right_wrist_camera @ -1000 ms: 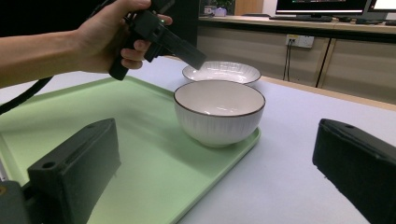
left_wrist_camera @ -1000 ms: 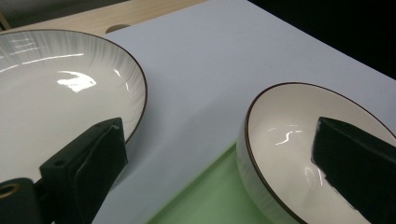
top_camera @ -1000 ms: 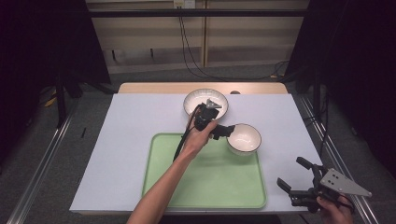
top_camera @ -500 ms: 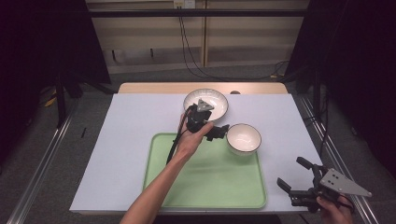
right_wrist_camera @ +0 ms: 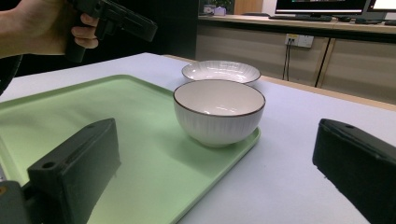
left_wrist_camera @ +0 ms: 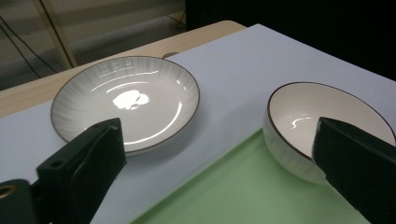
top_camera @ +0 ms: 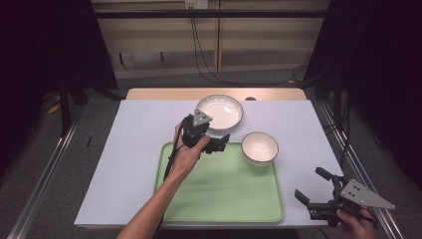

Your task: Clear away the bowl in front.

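A white bowl [top_camera: 260, 148] with a dark rim stands upright on the far right corner of the green tray [top_camera: 219, 194]. Behind it a white ribbed plate [top_camera: 219, 110] rests on the table. My left gripper [top_camera: 224, 143] hovers over the tray's far edge, left of the bowl, open and holding nothing. In the left gripper view its jaws stand wide apart, with the plate [left_wrist_camera: 126, 100] on one side and the bowl [left_wrist_camera: 322, 121] on the other. My right gripper [top_camera: 312, 185] is open near the table's front right corner, facing the bowl [right_wrist_camera: 218, 109] and the plate [right_wrist_camera: 220, 71] behind it.
A pale sheet [top_camera: 129, 149] covers the table, with bare wood along the far edge [top_camera: 164, 93]. Metal rails run along both sides of the table. The person's hand with the left gripper [right_wrist_camera: 116, 18] hangs above the tray [right_wrist_camera: 93, 121] in the right gripper view.
The left gripper has drawn back to the left, away from the bowl's rim. The bowl, the plate and the right gripper have stayed where they were.
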`<state>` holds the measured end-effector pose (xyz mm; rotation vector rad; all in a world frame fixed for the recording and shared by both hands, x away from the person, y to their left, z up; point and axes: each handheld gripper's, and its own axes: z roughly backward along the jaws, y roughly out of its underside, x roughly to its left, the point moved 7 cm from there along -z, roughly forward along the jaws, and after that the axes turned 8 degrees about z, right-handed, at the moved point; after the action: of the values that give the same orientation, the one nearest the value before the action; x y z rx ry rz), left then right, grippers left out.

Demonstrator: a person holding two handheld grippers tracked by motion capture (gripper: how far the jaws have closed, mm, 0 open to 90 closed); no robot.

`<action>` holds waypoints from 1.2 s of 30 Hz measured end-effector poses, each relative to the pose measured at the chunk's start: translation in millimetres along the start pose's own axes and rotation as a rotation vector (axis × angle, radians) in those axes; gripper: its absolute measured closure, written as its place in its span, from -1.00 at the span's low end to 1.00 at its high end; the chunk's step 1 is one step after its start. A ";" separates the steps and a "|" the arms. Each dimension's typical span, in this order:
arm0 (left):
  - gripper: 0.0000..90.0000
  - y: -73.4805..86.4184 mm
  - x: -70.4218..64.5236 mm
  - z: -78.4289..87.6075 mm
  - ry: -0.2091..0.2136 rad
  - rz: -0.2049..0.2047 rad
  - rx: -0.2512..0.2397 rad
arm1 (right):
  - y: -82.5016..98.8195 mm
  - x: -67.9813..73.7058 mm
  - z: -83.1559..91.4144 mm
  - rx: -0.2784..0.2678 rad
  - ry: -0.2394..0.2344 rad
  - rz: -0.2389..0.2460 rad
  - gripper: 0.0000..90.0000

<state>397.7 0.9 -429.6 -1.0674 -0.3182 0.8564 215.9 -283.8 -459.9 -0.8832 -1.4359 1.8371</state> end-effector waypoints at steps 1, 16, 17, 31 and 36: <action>-0.95 0.9 0.6 2.5 -0.003 -0.006 -0.006 | -0.1 0.2 0.0 0.000 0.001 -0.001 -1.00; -0.96 33.6 33.5 54.9 -0.078 0.036 -0.030 | 0.1 -1.6 1.0 0.006 0.011 0.014 -1.00; -0.95 33.6 33.5 54.9 -0.078 0.036 -0.030 | 0.1 -1.6 1.0 0.006 0.011 0.014 -1.00; -0.95 62.3 49.5 96.1 -0.129 0.043 -0.027 | 0.6 -1.1 0.0 0.013 0.016 0.004 -1.00; -0.95 71.3 55.2 114.5 -0.144 0.078 -0.019 | 1.1 -1.7 0.3 0.016 0.013 0.010 -1.00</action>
<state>330.9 129.5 -445.9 -1.0434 -0.4083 1.0040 216.6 -285.6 -460.7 -0.8939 -1.4093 1.8445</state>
